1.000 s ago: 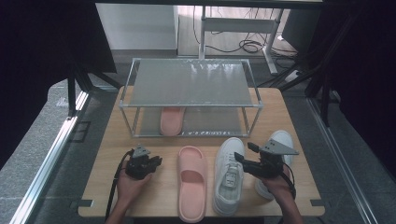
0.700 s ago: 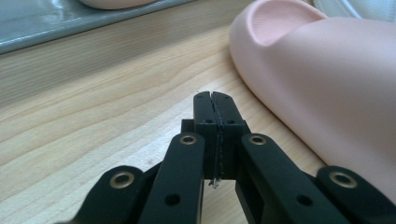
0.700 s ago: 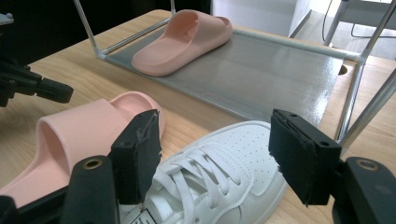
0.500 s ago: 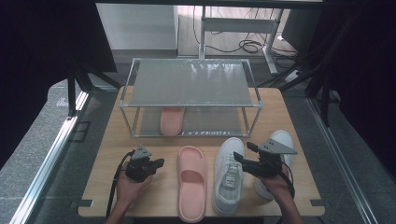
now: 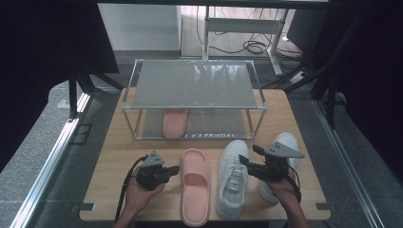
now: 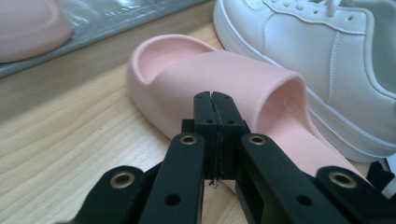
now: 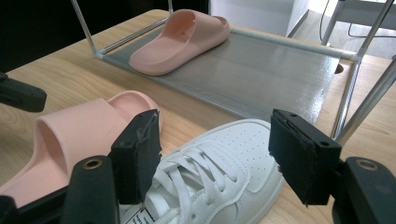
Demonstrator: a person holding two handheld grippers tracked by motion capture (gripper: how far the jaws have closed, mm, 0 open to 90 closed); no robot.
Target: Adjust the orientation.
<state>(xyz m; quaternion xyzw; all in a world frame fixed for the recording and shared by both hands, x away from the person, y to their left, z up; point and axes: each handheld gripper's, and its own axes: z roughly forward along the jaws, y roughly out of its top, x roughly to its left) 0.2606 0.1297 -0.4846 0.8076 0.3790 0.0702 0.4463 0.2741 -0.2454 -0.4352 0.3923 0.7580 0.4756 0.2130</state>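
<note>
Slippers [image 5: 195, 185]: 2 pink, sneakers [image 5: 233, 178] prob. 2 white; left gripper [image 5: 173, 170] jaws clenched empty, right gripper [image 5: 248, 156] jaws released.

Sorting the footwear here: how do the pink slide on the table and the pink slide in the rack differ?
The pink slide on the table lies between the two grippers; the pink slide in the rack sits on the lower shelf, partly hidden under the top shelf. Both are the same pink, toes pointing away.

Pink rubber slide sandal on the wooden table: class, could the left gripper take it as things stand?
Probably not yet: the left gripper is beside the pink slide sandal, unobstructed, but its jaws are shut.
</note>
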